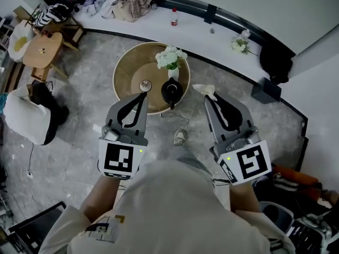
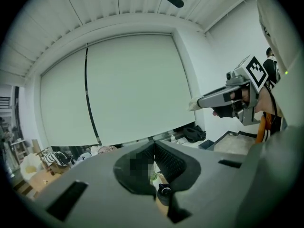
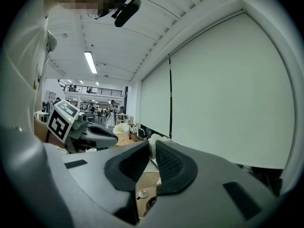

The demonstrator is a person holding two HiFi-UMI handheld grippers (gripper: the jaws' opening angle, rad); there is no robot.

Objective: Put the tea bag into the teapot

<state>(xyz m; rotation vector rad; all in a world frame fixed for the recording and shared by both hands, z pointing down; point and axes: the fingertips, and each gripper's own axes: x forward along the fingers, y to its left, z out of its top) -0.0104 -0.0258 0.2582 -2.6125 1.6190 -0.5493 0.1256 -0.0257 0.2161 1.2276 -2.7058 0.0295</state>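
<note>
A black teapot stands open on the round wooden table, its lid lying to its left. My right gripper hovers off the table's right side, shut on a white tea bag. In the right gripper view the tea bag shows at the tips of the right gripper, with the lid below. My left gripper is shut with nothing in it, just short of the lid. Between the closed jaws of the left gripper I see the teapot from above.
A vase of white flowers stands on the table behind the teapot. A white ledge along the wall carries clothes, a bottle and more flowers. A small wooden table and bags sit at left. My shoe is on the grey floor.
</note>
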